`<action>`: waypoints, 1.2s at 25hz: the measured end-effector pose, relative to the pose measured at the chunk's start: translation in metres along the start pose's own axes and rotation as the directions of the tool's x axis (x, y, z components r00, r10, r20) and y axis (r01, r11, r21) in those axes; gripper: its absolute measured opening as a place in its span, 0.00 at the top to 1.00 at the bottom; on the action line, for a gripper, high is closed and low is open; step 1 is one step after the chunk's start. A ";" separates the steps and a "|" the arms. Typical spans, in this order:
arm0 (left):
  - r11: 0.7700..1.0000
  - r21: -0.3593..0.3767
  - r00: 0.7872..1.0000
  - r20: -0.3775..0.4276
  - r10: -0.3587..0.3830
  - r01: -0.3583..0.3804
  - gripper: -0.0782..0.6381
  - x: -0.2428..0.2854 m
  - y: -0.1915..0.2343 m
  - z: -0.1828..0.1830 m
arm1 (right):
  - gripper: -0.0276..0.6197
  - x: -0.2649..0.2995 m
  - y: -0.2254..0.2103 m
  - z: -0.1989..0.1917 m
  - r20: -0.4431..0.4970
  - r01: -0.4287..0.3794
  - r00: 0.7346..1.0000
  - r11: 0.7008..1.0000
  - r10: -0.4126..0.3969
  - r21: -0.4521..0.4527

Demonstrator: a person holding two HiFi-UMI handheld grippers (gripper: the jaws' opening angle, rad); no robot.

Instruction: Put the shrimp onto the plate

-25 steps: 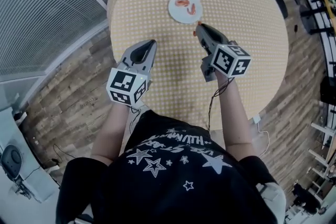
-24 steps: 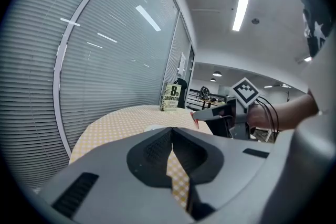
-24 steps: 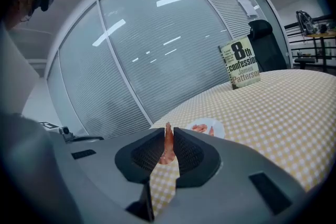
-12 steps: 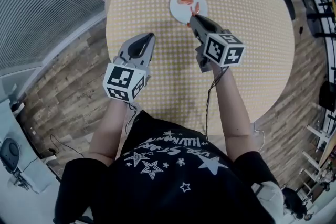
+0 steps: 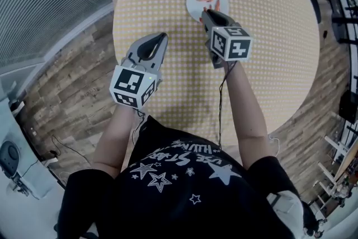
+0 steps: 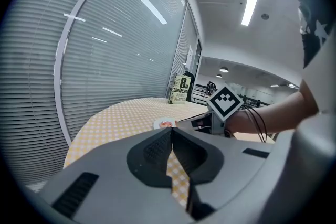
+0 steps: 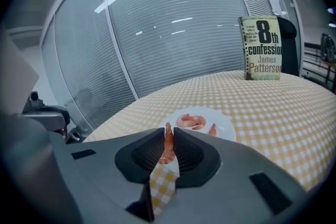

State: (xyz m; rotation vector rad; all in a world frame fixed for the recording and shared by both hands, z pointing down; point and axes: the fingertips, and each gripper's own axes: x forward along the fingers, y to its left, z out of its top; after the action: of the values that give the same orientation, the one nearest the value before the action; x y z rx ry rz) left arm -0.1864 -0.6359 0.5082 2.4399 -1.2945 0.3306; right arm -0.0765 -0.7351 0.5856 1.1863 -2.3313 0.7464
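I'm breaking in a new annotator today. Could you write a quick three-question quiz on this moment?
1. True or false: the right gripper is shut on a shrimp, close to the white plate.
2. Pick one. The left gripper is: A) shut and empty, above the checked tablecloth; B) resting on the plate; C) shut on a second shrimp.
3. Short answer: what stands upright beyond the plate, seen from the right gripper view?

Key: 1 true. 2 A. 3 a book, "8th Confession" by James Patterson.
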 end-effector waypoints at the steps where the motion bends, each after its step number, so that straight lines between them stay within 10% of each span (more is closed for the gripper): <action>1: 1.000 -0.001 1.000 -0.006 -0.005 0.005 0.88 0.001 -0.002 -0.002 | 0.87 0.004 -0.001 -0.002 -0.014 0.013 1.000 1.000 -0.013 -0.022; 15: 1.000 -0.008 1.000 -0.022 -0.005 0.005 0.88 0.003 -0.005 -0.009 | 0.87 0.033 -0.017 -0.016 -0.136 0.095 0.985 0.989 -0.110 -0.112; 30: 1.000 0.023 0.999 0.039 0.012 -0.013 0.88 -0.025 -0.008 0.012 | 0.87 -0.012 -0.001 0.002 -0.011 0.100 0.995 0.994 -0.101 -0.032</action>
State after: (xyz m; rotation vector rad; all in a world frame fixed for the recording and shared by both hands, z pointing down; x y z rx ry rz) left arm -0.1931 -0.6179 0.4867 2.4701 -1.3295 0.3038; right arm -0.0696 -0.7291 0.5777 1.2713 -2.2460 0.6784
